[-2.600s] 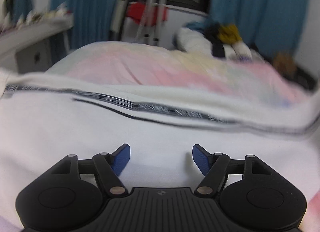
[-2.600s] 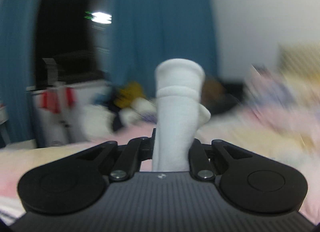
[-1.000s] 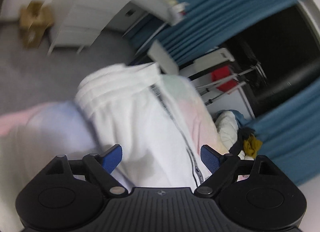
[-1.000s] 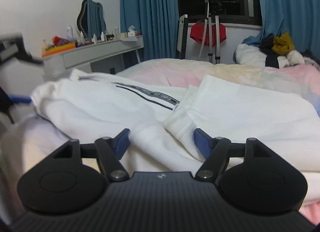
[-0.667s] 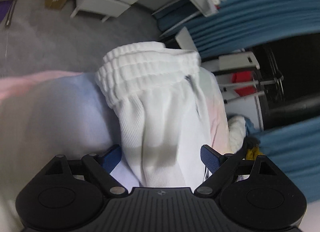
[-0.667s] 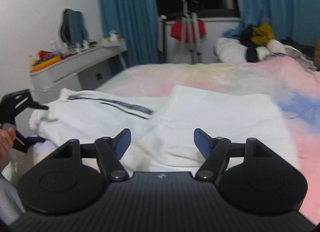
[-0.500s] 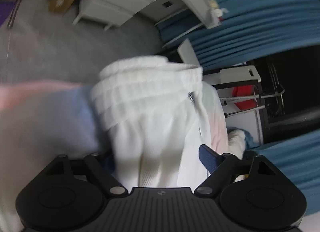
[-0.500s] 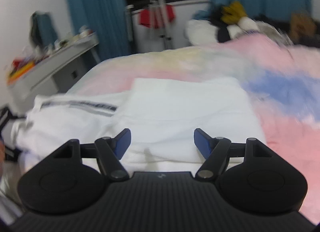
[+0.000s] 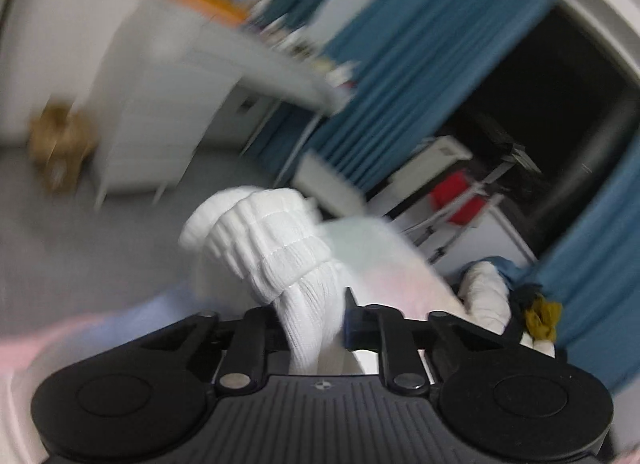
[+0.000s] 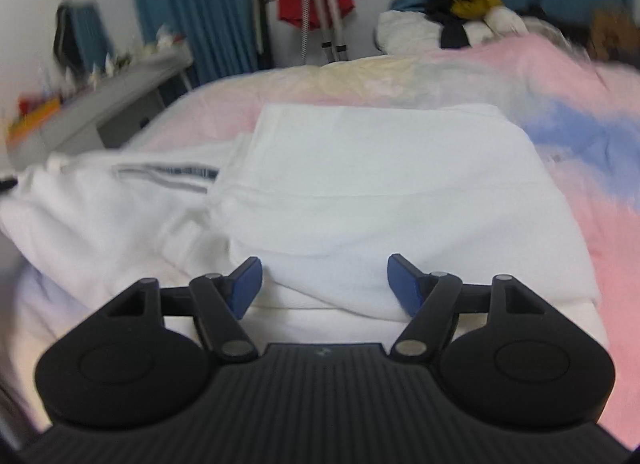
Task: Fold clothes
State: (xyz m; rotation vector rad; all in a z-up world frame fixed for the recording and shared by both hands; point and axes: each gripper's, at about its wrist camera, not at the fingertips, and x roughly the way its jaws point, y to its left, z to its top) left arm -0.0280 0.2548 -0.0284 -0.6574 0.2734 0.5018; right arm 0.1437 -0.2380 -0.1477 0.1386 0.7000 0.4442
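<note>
White trousers [image 10: 360, 199] lie across the pastel pink, blue and yellow bed [image 10: 580, 167], partly folded: a flat doubled panel sits on the near right, and the rest, with a dark printed side stripe [image 10: 168, 175], trails off to the left. At that far end the left claw [image 9: 320, 324] is pressed together on the ribbed elastic waistband [image 9: 272, 240], bunching it up above the bed edge; the cloth rises thick and white between the fingers. The left wrist view is blurred and tilted. The right claw [image 10: 322, 286] hovers low over the near edge of the folded panel, its blue pads [image 10: 244, 284] spread wide and holding nothing. Beyond the bed stand blue curtains [image 10: 192, 11], a white dresser [image 10: 100, 111] with clutter on top, and a heap of clothes [image 10: 448, 23] by the dark window.
</note>
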